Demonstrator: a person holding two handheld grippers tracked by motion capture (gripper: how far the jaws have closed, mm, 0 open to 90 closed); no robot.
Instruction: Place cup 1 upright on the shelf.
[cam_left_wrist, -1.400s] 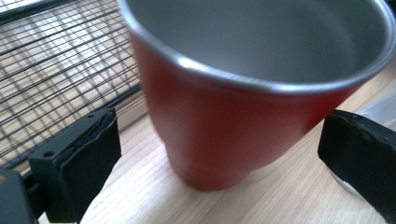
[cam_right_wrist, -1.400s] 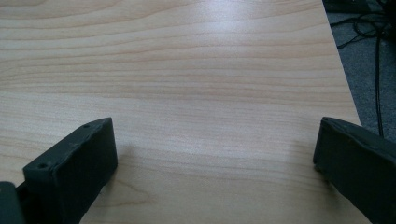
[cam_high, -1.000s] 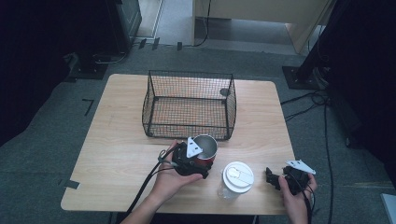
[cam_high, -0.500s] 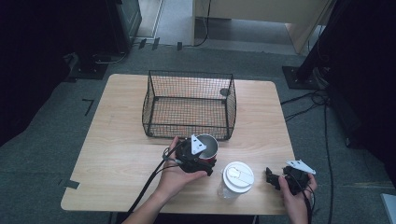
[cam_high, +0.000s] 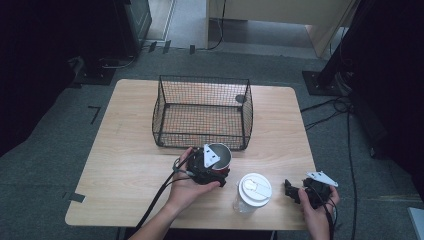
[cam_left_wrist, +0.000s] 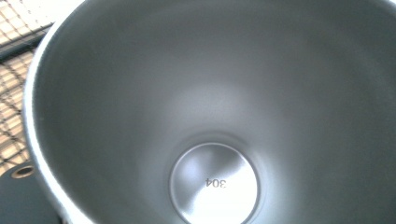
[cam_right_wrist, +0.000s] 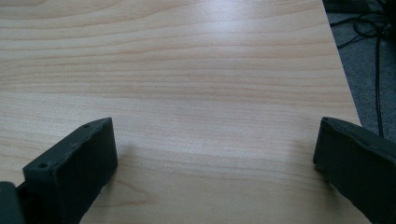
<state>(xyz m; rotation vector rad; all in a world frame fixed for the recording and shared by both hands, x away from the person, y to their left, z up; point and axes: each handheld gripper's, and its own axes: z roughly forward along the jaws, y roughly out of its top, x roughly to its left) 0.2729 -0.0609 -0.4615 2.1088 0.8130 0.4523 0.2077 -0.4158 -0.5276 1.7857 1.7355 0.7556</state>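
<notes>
A metal cup (cam_high: 221, 153), red outside and steel inside, is held just in front of the wire basket (cam_high: 202, 112). My left gripper (cam_high: 215, 163) is shut on its rim. The left gripper view looks straight into the steel cup (cam_left_wrist: 215, 121), with "304" stamped on its bottom. A clear cup with a white lid (cam_high: 253, 192) stands on the table to the right of it. Near the table's front right corner my right gripper (cam_high: 296, 193) rests low, open. Its black jaws stand wide apart over bare wood in the right gripper view (cam_right_wrist: 215, 154).
The black wire basket sits mid-table with a small dark round object (cam_high: 240, 99) at its back right. Bare wood of the table (cam_high: 125, 150) lies to the left. The right table edge (cam_right_wrist: 343, 79) is close to my right gripper, with cables on the floor beyond.
My left gripper has shifted slightly to the right with the metal cup. The right gripper and the lidded cup have stayed put.
</notes>
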